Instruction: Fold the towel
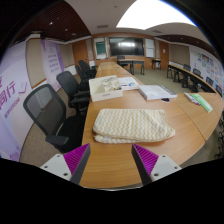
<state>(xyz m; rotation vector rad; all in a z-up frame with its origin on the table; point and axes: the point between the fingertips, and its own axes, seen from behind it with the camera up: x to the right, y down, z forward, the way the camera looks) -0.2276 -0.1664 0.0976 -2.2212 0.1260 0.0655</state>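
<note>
A cream towel [132, 125] lies folded in a flat rectangle on the wooden table [110, 160], just ahead of my fingers and apart from them. My gripper [112, 162] is open and empty, held above the table's near part. Its purple pads [145, 157] stand wide apart with bare wood between them.
Black office chairs [47, 112] stand along the left side of the table. Papers and a white tray [108, 87] lie beyond the towel, with a book [156, 92] to their right. A green item [200, 101] lies at the right edge. More tables stand farther back.
</note>
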